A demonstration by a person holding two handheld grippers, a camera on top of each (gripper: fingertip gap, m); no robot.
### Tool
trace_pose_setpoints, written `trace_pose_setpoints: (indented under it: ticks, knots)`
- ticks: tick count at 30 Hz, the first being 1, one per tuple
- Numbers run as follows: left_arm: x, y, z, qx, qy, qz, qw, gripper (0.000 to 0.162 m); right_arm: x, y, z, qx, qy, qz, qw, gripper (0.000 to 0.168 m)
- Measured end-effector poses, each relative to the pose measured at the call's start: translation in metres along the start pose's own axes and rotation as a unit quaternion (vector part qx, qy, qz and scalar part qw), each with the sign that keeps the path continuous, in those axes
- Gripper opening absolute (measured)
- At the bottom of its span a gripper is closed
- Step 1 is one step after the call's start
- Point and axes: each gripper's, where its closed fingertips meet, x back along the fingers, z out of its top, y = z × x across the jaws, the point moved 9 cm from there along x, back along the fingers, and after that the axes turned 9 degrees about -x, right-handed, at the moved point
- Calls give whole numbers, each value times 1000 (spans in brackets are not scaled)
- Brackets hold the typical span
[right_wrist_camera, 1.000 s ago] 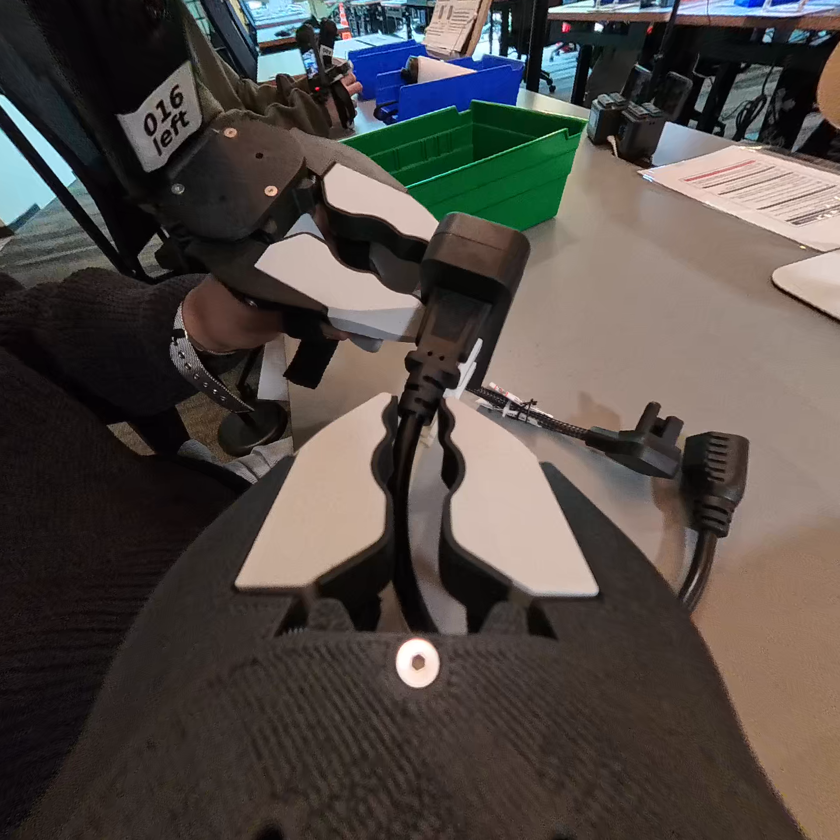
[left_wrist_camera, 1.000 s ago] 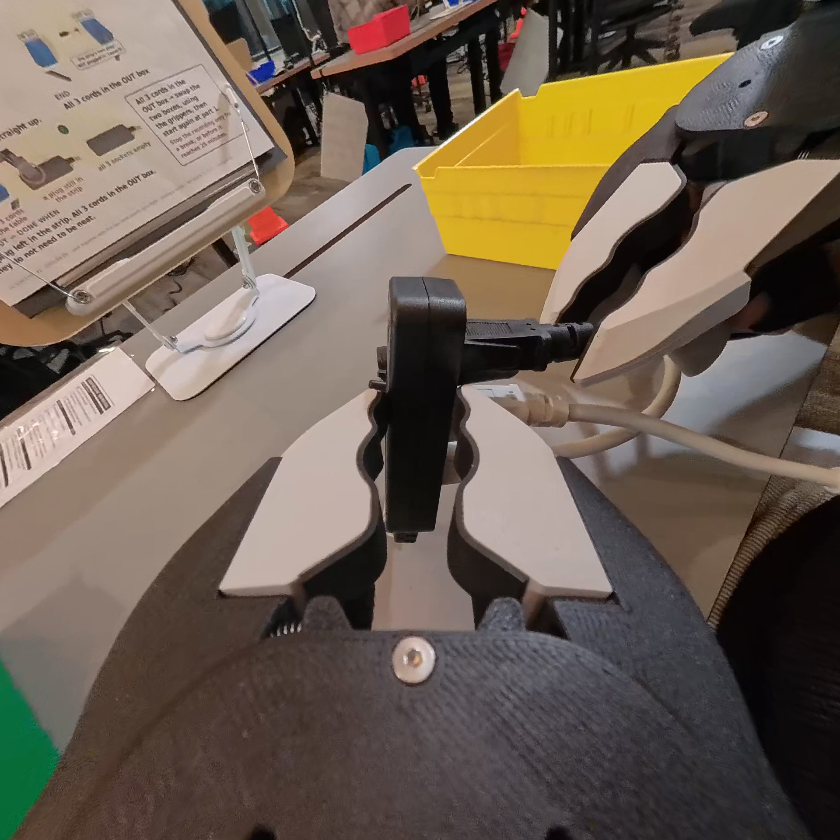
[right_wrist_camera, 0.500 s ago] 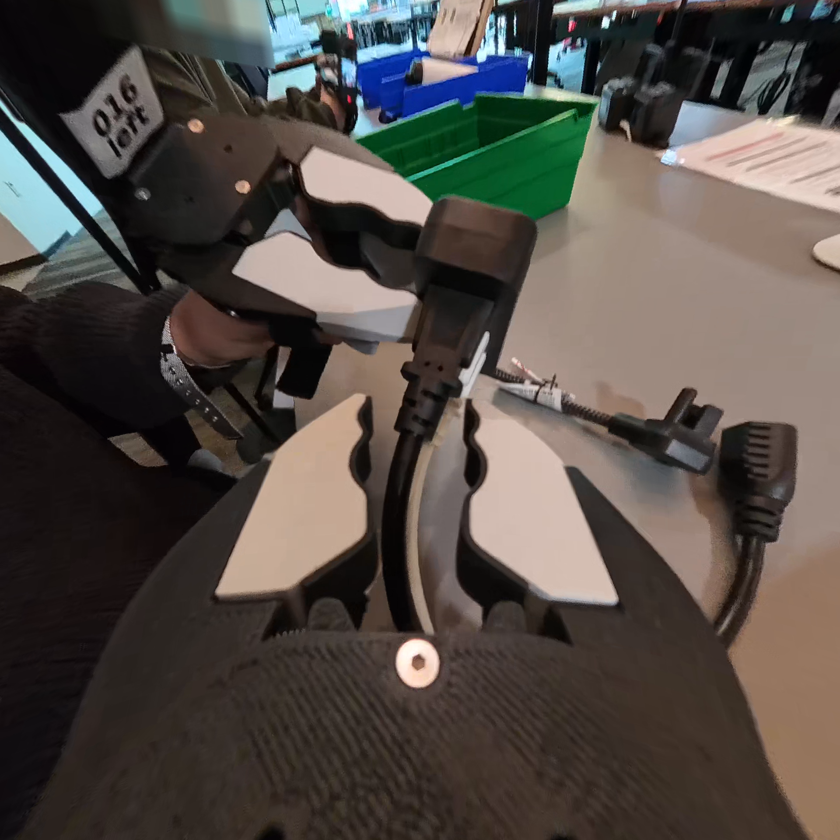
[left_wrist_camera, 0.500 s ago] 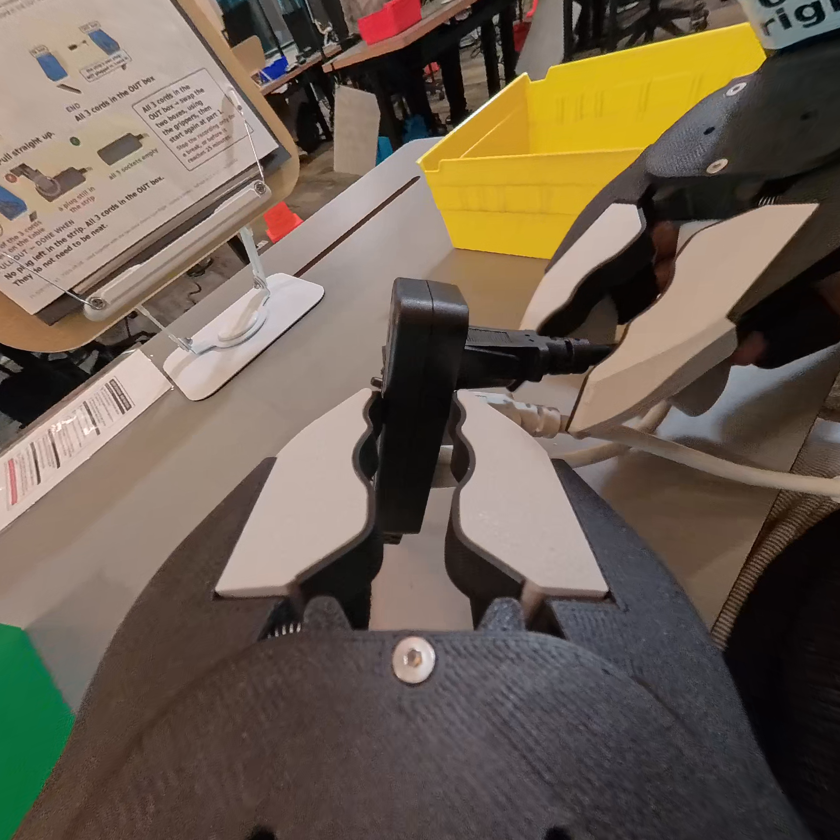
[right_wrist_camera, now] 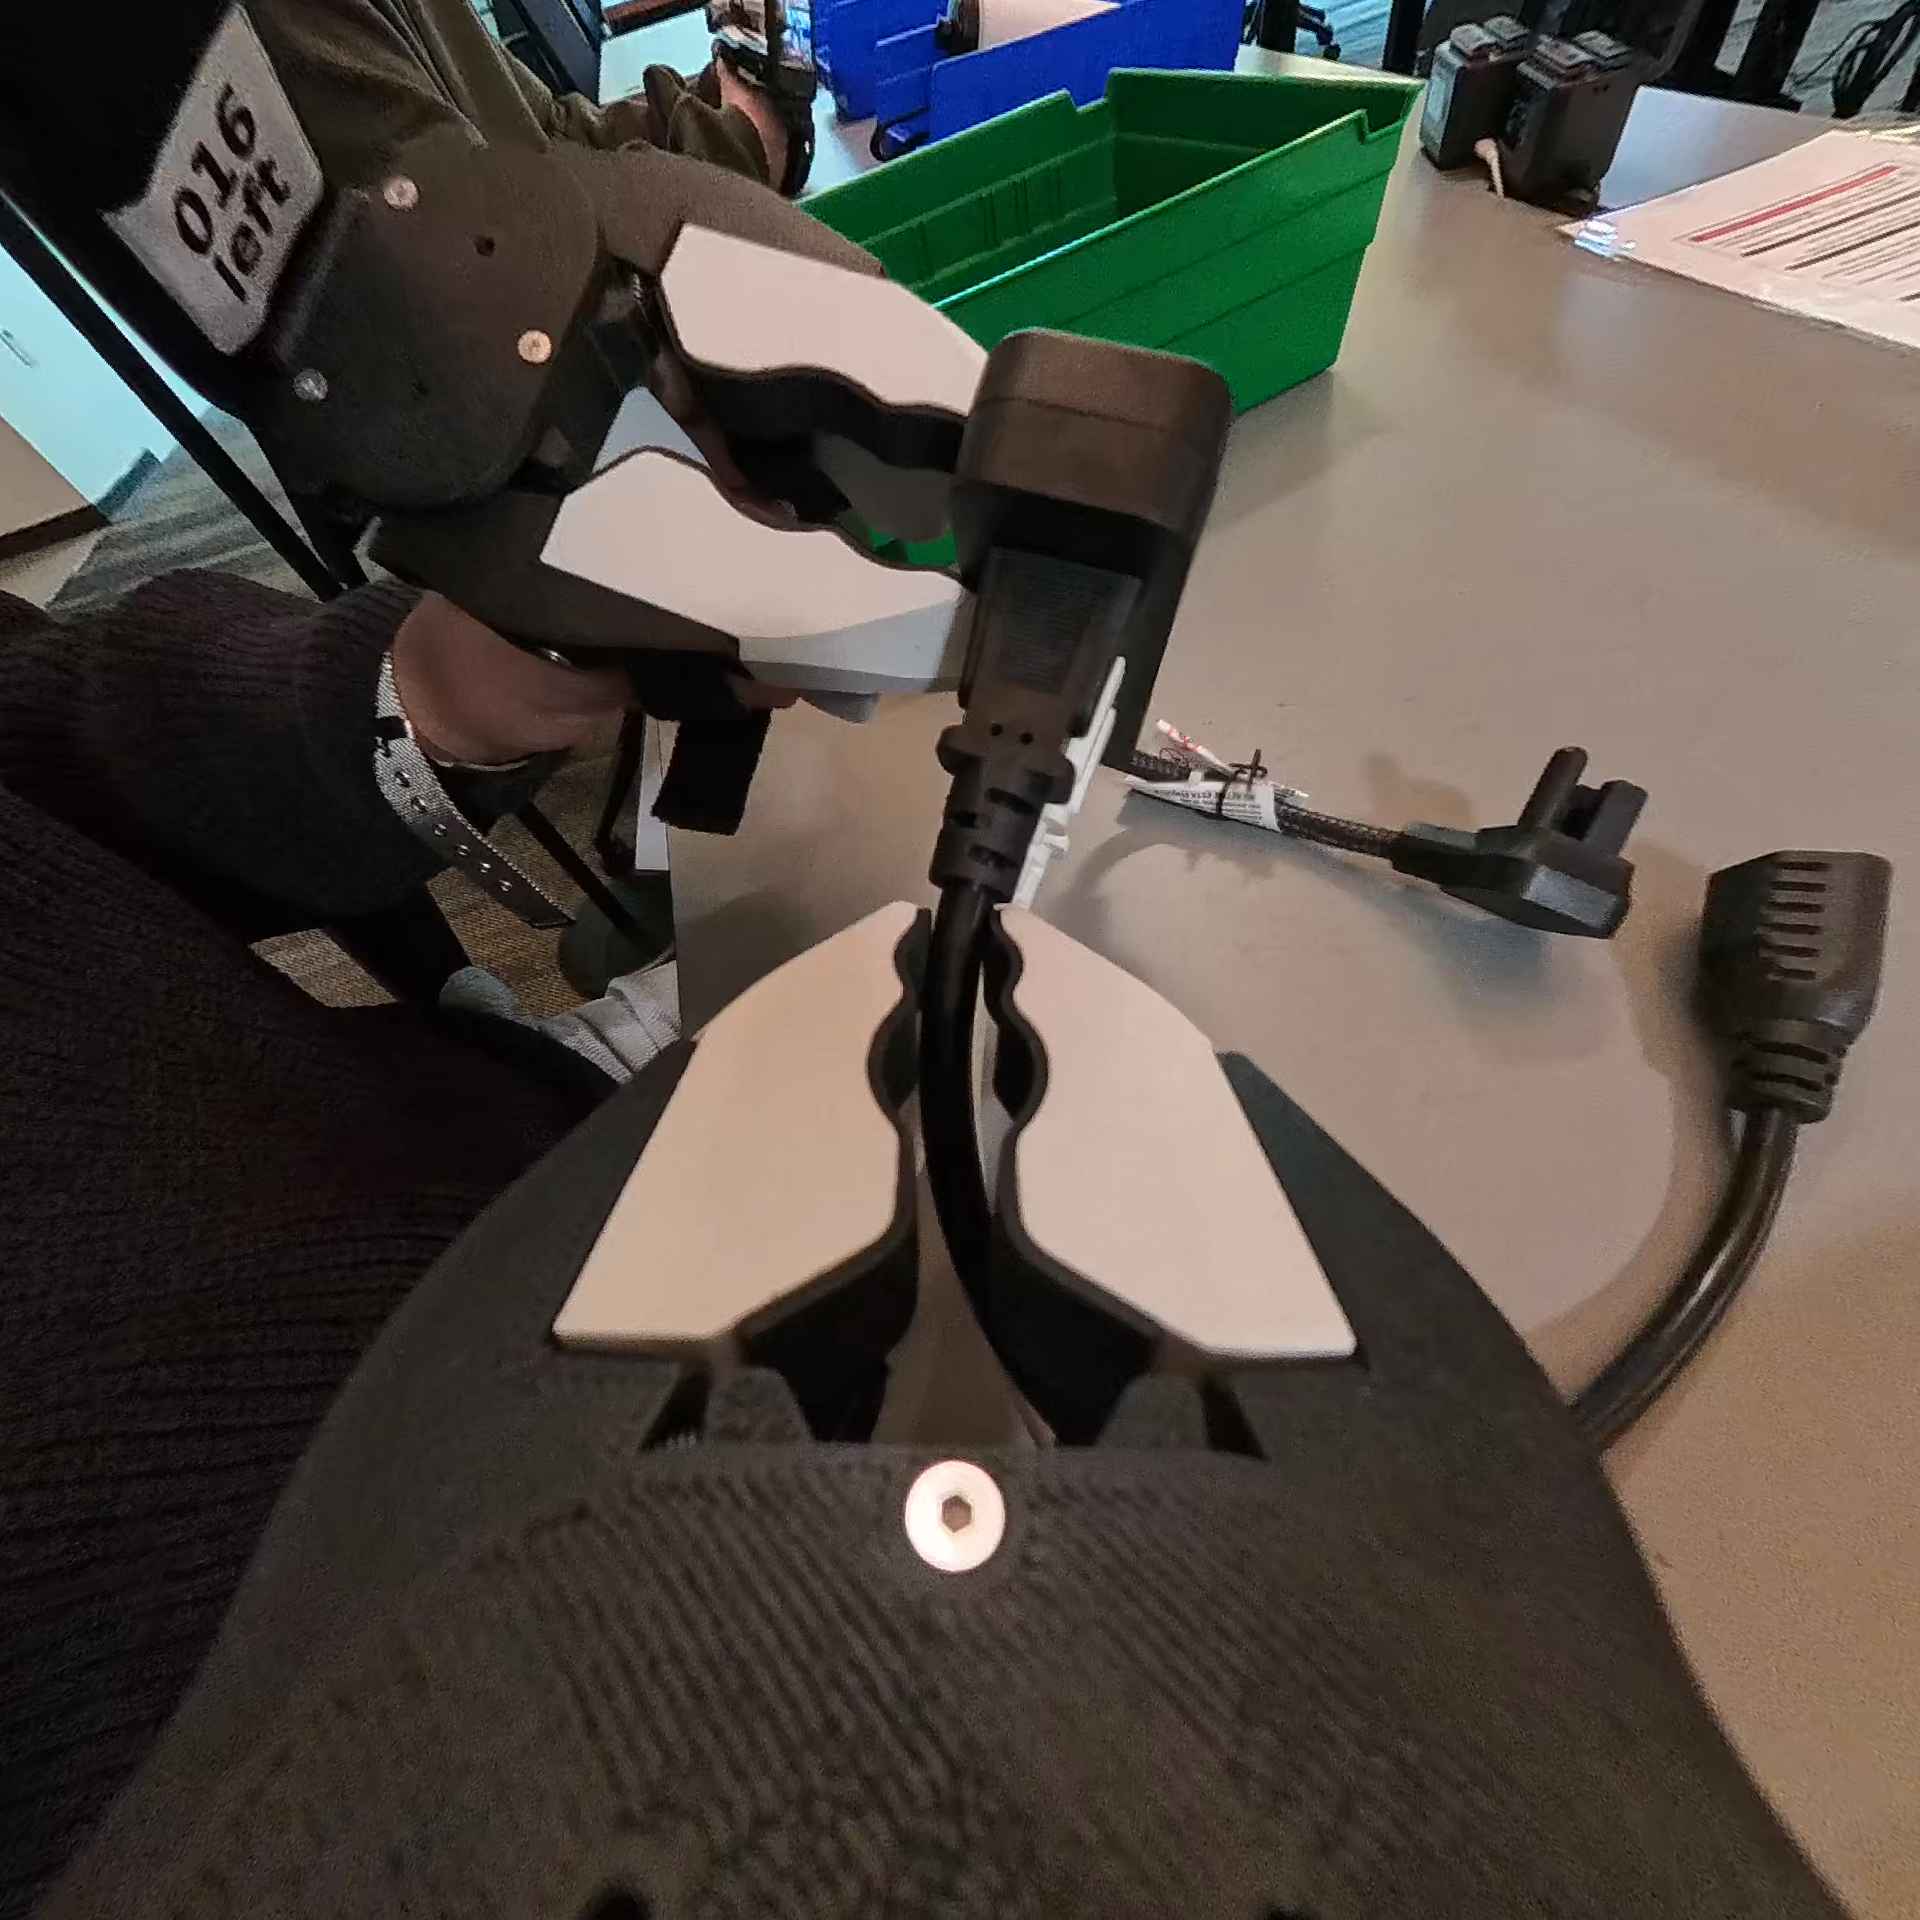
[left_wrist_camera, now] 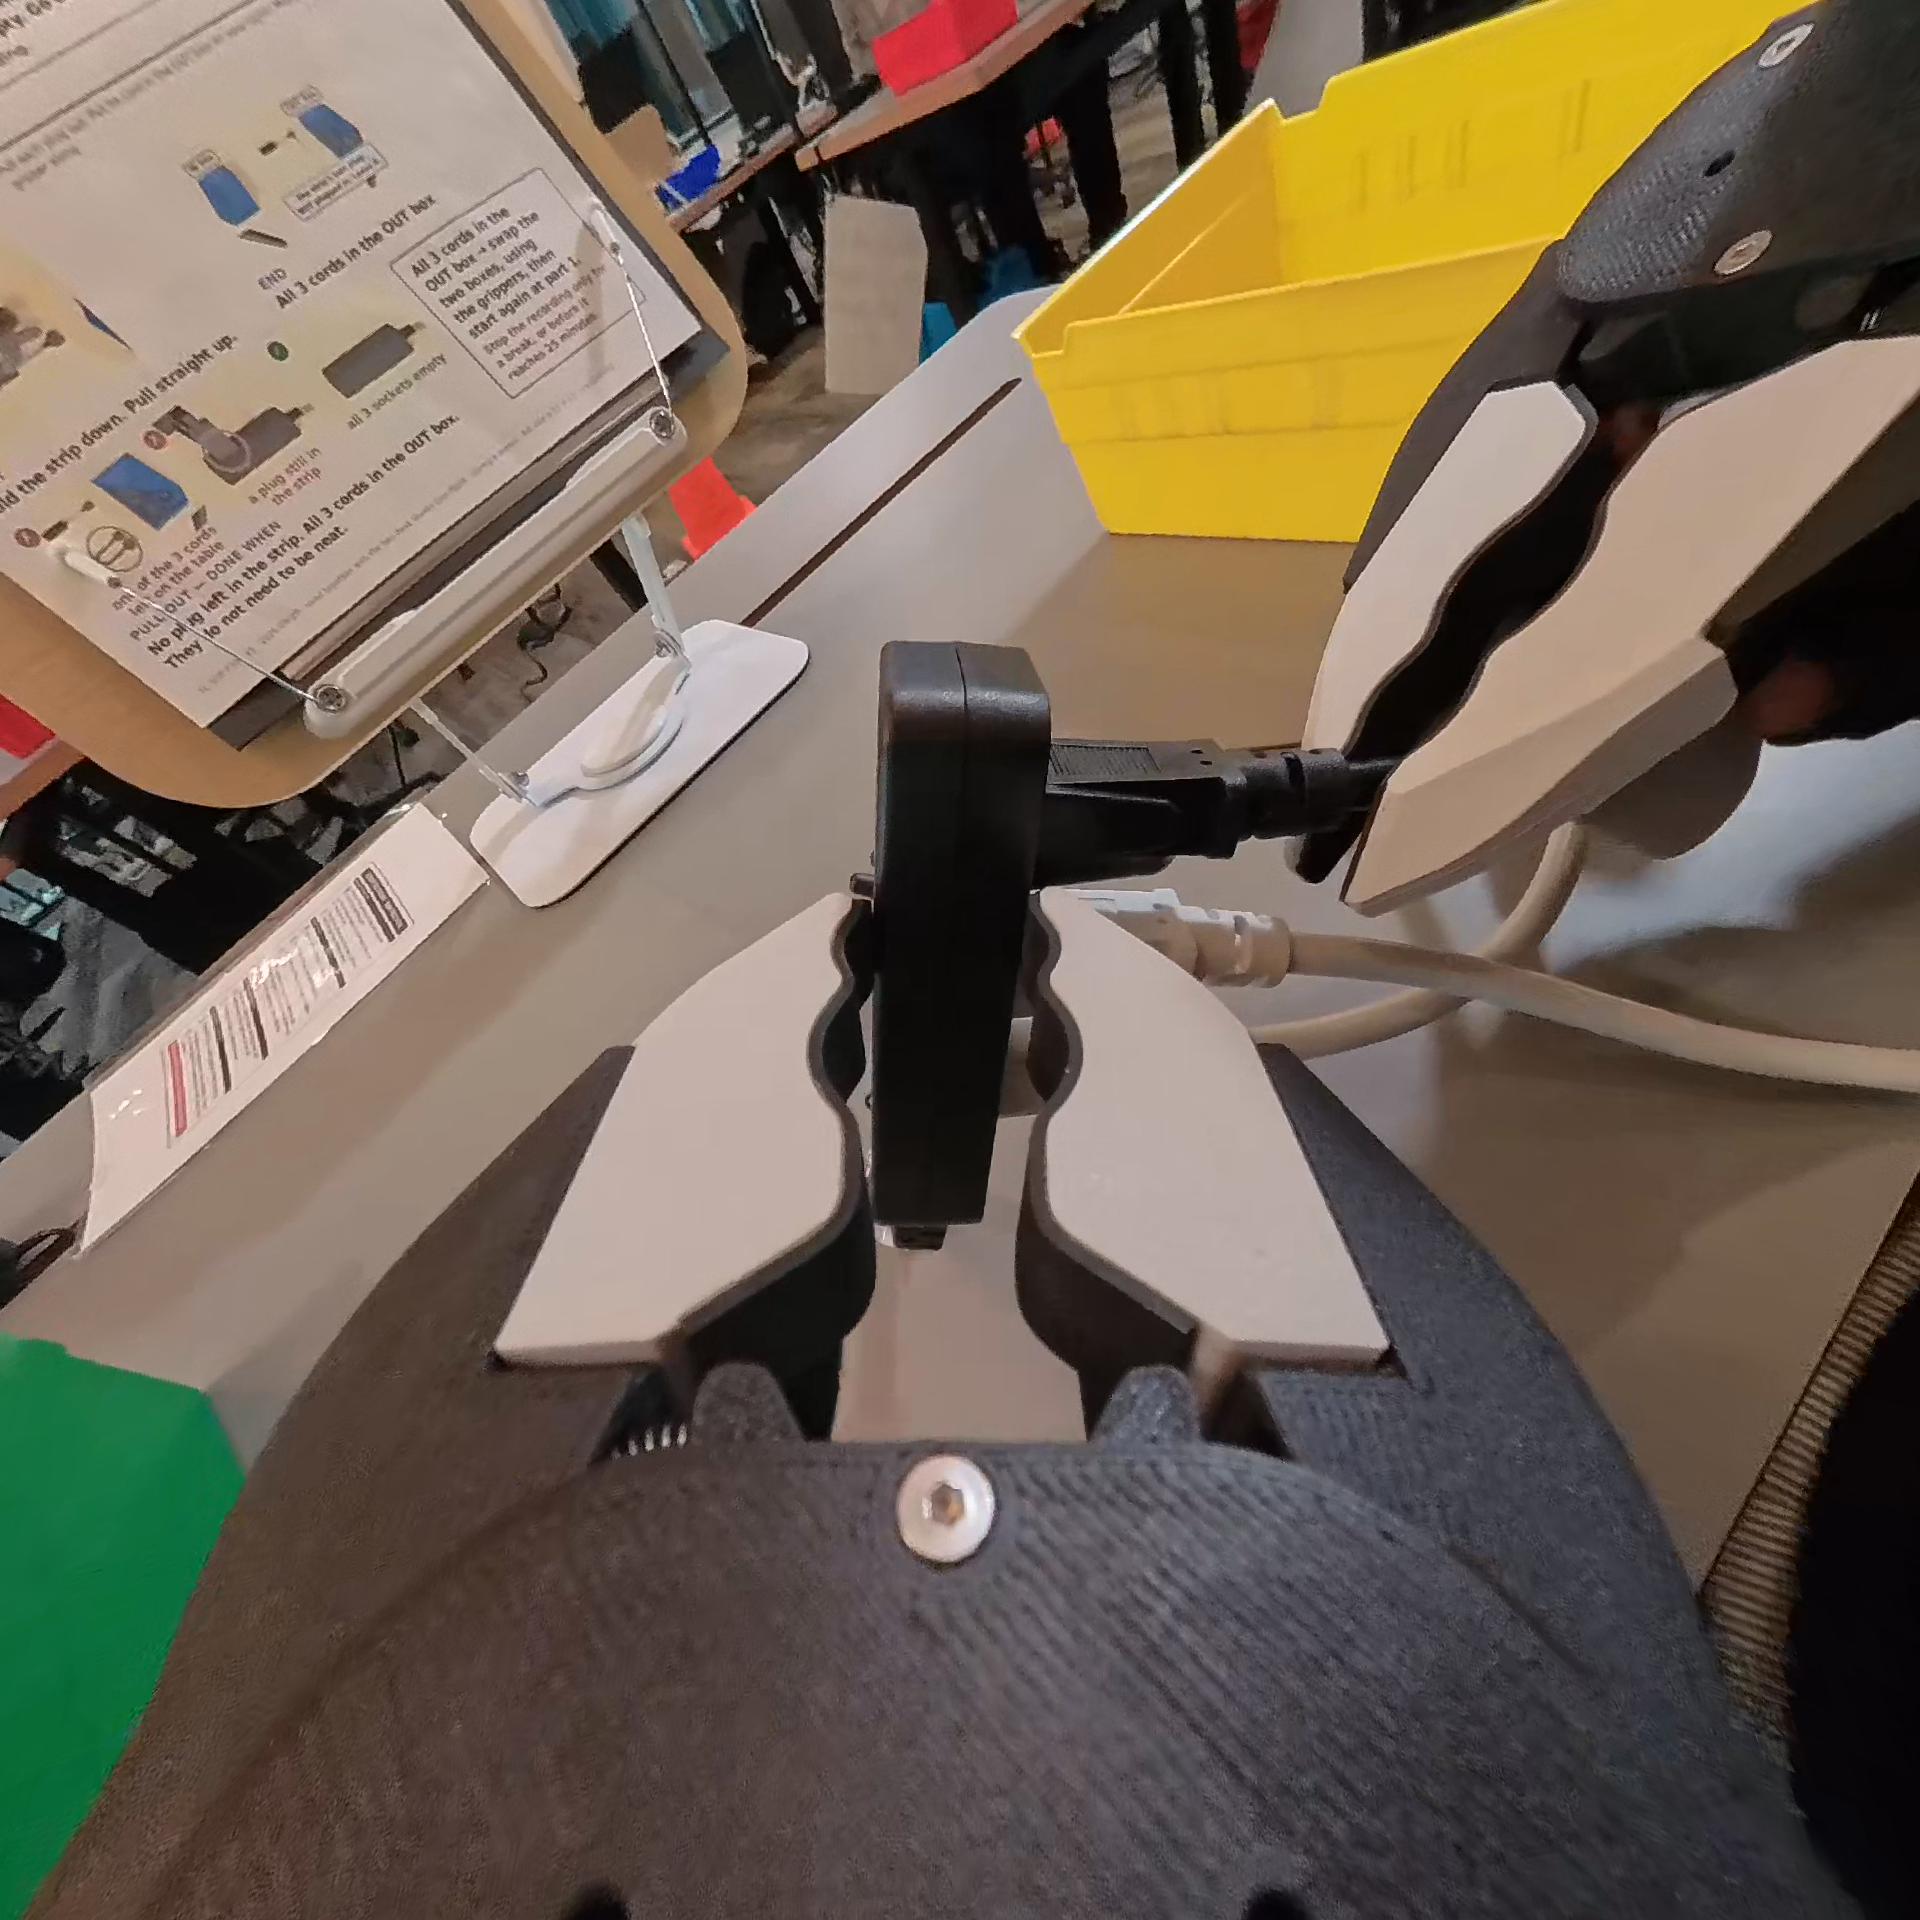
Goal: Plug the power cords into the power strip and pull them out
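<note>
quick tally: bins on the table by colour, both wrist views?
Yellow bin: 1
Green bin: 1
Blue bin, on a farther table: 1
Total: 3

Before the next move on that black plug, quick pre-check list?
1. Left gripper shut on power strip: ok.
2. Right gripper shut on black cord behind the plug: ok.
3. Black plug in line with the strip's socket face: ok.
4. Plug fully seated: cannot tell.
5. White cord clear of the right jaws: ok.
6. Spare cords on table, away from both grippers: ok.
</note>
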Motion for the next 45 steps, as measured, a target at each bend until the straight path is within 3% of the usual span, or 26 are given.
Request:
trace_pose_setpoints:
  ticks: [8,10,11,15,20,30,35,45]
  knots:
    - [0,-3,-6,36,62,-31,997,33,5,-4,3,30,8,17,999,10]
    - [-5,-1,-11,69,75,-85,991,71,5,-5,3,26,10,34,999,9]
    - [-8,2,-13,91,72,-117,986,79,4,-6,3,24,7,40,999,9]
    - [-6,0,-12,86,89,-117,985,59,4,-9,3,43,-2,44,998,9]
    - [-5,3,-16,101,108,-184,972,84,7,-10,3,59,-10,70,996,9]
    - [2,0,-19,180,174,-297,921,85,10,-6,0,64,-39,137,988,10]
    - [-3,5,-20,169,159,-297,926,84,9,-6,-1,64,-47,147,986,10]
    - [-3,5,-20,140,153,-262,943,58,7,-7,-4,58,-50,154,985,10]
